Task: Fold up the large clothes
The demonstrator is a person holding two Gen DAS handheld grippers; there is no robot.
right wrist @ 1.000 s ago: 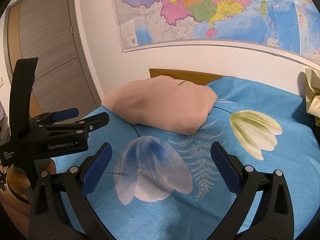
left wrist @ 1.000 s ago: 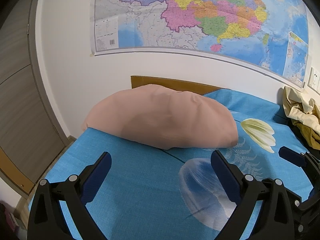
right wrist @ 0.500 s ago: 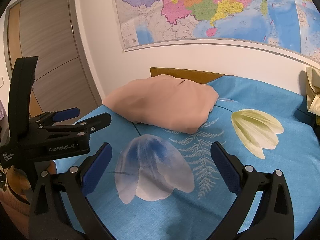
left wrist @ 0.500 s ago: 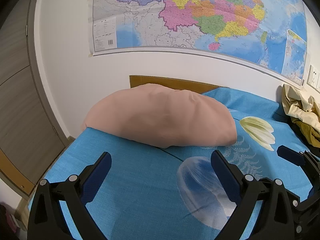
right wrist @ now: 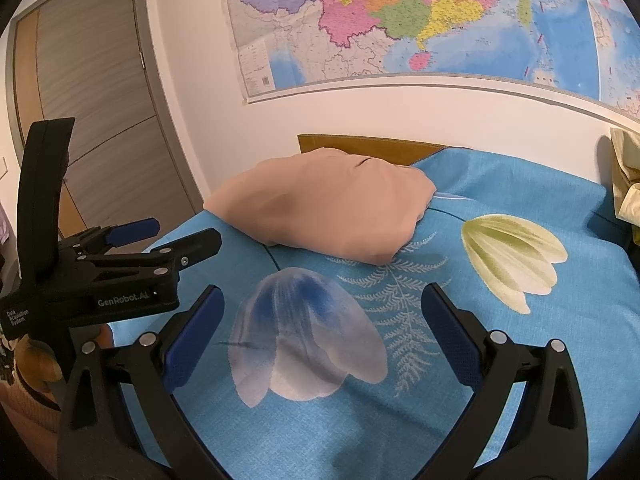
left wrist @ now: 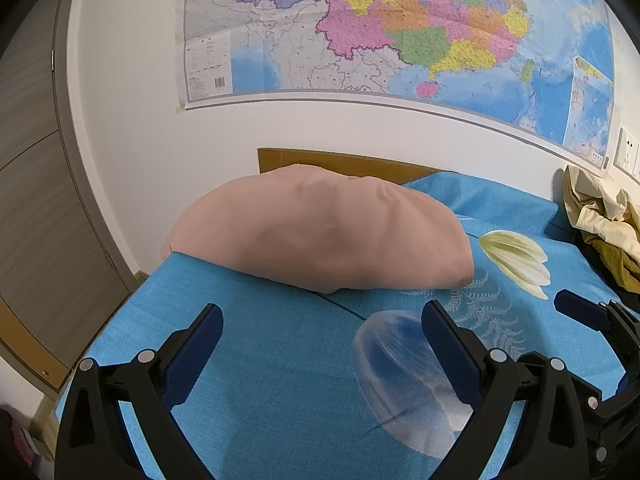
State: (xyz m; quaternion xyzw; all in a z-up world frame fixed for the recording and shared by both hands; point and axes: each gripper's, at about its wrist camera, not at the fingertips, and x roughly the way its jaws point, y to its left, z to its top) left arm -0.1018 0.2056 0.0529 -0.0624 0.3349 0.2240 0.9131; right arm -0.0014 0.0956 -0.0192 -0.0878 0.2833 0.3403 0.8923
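A crumpled pile of cream and mustard clothes [left wrist: 600,220] lies at the far right of the bed, against the wall; only its edge [right wrist: 626,184] shows in the right wrist view. My left gripper [left wrist: 322,328] hovers open over the blue sheet, nothing between its fingers. My right gripper [right wrist: 322,312] is also open and empty above the sheet. The left gripper [right wrist: 132,240] appears at the left of the right wrist view, and the right gripper's tip [left wrist: 580,312] at the right of the left wrist view.
A peach pillow [left wrist: 320,236] lies at the head of the bed [left wrist: 280,380], whose blue sheet carries flower prints. A wooden headboard [left wrist: 340,160] and a wall map [left wrist: 400,28] stand behind. A grey door [right wrist: 92,120] is on the left, beyond the bed's edge.
Both grippers have drifted slightly, so the scene shifts a little in each view. Both stay open and empty.
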